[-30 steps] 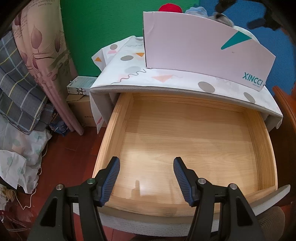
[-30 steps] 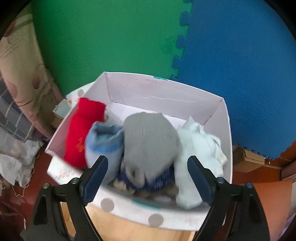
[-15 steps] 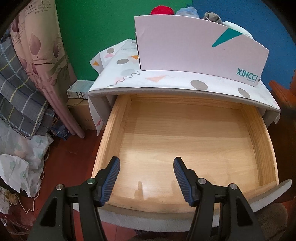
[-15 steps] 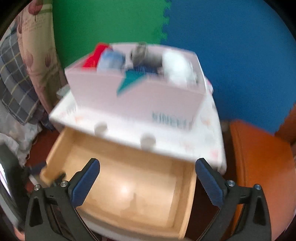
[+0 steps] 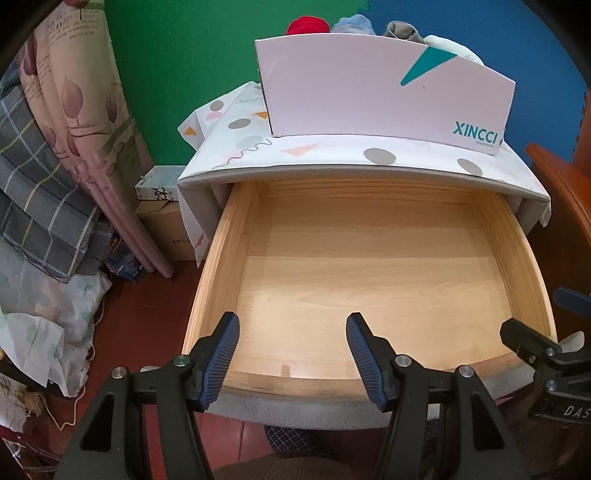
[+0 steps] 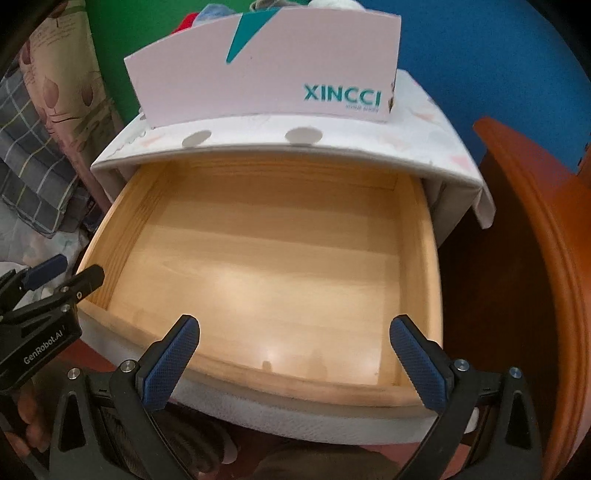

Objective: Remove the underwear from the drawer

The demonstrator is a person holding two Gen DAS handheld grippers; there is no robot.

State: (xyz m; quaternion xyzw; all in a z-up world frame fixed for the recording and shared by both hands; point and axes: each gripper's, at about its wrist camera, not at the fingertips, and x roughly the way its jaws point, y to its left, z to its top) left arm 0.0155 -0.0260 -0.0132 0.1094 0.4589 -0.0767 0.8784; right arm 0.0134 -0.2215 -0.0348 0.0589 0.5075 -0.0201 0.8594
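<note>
"XINCCI" stands in teal on the pink box; "GenRobot.AI" is printed on the left gripper.

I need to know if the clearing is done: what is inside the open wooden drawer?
The drawer shows only its bare wooden floor and walls; no clothing lies in it. Its rearmost part, under the cabinet top, is covered and cannot be seen.

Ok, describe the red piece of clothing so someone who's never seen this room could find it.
Find the nightstand under its patterned cloth, open wooden drawer below. On top stands a pale pink XINCCI box. The red garment pokes out at its left end, the only red piece beside blue, grey and white ones.
</note>
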